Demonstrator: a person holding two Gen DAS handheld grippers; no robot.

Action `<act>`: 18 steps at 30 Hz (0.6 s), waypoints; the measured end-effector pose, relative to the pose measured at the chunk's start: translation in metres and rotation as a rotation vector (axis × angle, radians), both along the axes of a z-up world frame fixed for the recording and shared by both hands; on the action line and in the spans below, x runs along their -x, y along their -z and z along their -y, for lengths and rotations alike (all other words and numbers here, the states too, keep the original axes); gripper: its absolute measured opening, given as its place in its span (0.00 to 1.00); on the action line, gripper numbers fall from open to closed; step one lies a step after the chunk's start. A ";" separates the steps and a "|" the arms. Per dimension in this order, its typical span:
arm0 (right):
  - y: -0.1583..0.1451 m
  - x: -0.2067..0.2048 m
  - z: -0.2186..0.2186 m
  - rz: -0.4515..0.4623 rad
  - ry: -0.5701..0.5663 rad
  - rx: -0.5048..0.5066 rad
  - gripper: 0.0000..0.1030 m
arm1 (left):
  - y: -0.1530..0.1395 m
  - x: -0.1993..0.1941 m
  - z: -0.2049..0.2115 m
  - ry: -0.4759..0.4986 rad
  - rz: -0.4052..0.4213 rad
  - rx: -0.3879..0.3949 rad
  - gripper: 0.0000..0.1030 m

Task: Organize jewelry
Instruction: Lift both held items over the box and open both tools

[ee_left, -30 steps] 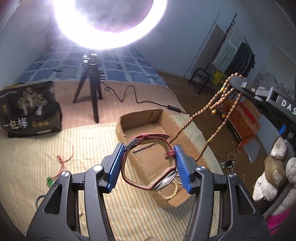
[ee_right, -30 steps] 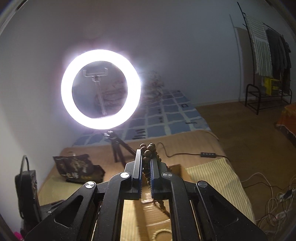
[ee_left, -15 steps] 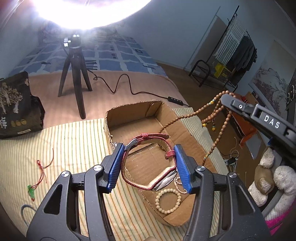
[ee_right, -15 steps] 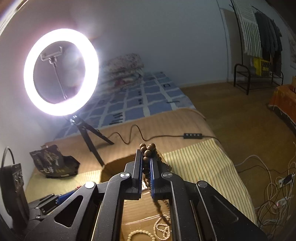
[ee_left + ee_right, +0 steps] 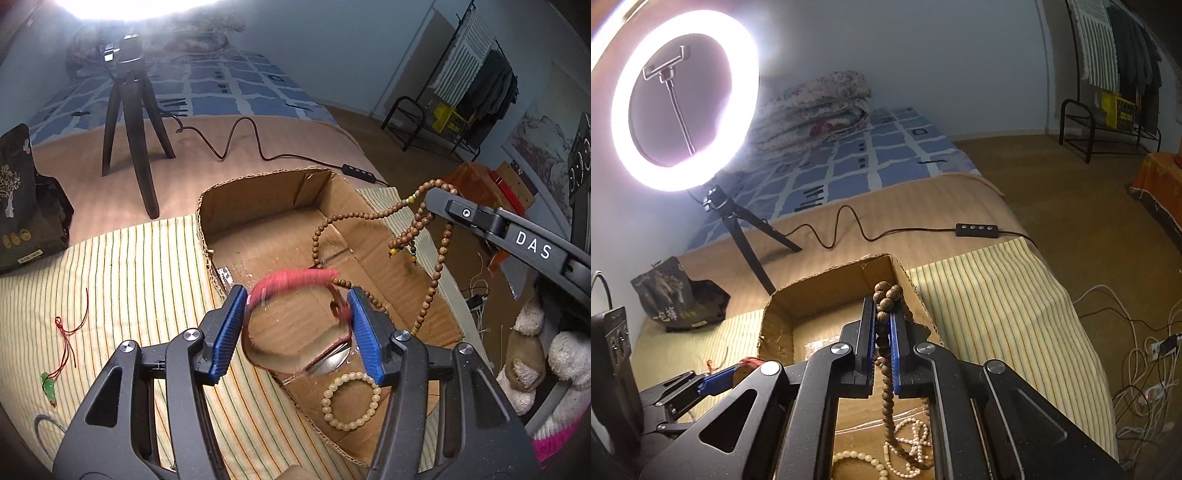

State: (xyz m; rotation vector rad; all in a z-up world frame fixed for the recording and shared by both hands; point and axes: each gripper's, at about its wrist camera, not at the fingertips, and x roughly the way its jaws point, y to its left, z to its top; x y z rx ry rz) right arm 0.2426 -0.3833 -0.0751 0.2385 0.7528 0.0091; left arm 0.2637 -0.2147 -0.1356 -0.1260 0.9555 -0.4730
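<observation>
A brown cardboard box (image 5: 258, 195) lies on the striped cloth. My left gripper (image 5: 297, 295) hangs over its near end. Its jaws are opening, and a red-strapped watch (image 5: 295, 277) sits blurred between the blue pads, slipping loose. My right gripper (image 5: 882, 321) is shut on a long brown bead necklace (image 5: 886, 295). In the left wrist view that necklace (image 5: 439, 266) hangs from the right gripper (image 5: 439, 199) into the box. A cream bead bracelet (image 5: 349, 400) lies on the box floor, with a white pearl strand (image 5: 916, 443) near it.
A ring light on a black tripod (image 5: 129, 129) stands behind the box, its cable and controller (image 5: 358, 171) running right. A black bag (image 5: 26, 206) sits at the left. A red cord with a green pendant (image 5: 66, 332) lies on the striped cloth (image 5: 110, 258). A plush toy (image 5: 535, 354) is at the right.
Both grippers have come down toward the box. The bead necklace's lower loops now hang inside it. The watch, sharp and gripped before, now shows blurred between the left pads.
</observation>
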 end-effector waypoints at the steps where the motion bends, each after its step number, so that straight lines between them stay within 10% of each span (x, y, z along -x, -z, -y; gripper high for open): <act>1: 0.000 0.000 0.000 -0.005 0.001 -0.002 0.05 | 0.000 0.000 0.000 0.002 -0.003 0.005 0.58; 6: 0.001 0.000 0.001 -0.022 0.015 0.000 0.36 | -0.005 0.004 -0.001 -0.005 0.011 -0.006 0.62; 18: -0.013 0.009 -0.003 -0.005 0.020 0.012 0.38 | -0.021 0.013 -0.012 -0.019 0.034 0.004 0.62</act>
